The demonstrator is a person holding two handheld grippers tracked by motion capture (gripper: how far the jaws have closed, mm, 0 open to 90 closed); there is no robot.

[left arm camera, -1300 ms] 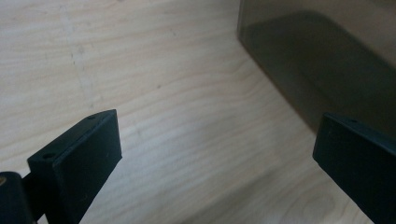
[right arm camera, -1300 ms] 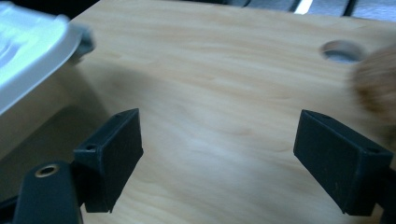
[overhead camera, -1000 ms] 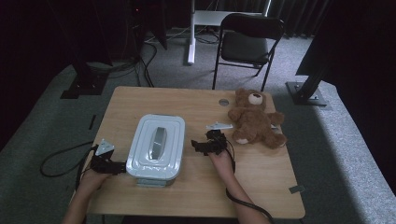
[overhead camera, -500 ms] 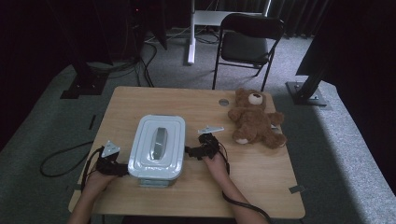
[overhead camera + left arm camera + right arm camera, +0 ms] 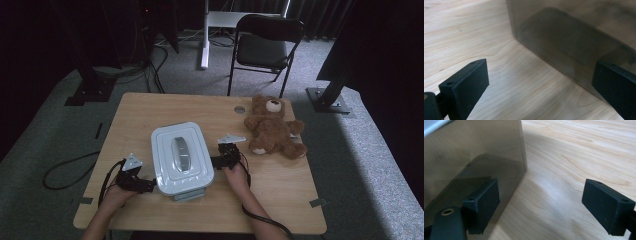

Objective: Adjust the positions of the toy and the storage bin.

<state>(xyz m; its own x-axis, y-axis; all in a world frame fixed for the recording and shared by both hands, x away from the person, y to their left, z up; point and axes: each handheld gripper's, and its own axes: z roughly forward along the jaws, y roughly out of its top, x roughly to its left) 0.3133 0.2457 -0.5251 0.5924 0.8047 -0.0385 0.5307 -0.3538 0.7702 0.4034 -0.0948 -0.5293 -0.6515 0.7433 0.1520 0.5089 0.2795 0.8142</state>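
One lidded box (image 5: 182, 159), long axis front-to-back, lid handle (image 5: 181, 153) aligned lengthwise

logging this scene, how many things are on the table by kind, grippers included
lidded box: 1
teddy bear: 1
grippers: 2, the left gripper and the right gripper, both open at the box's sides
total: 4
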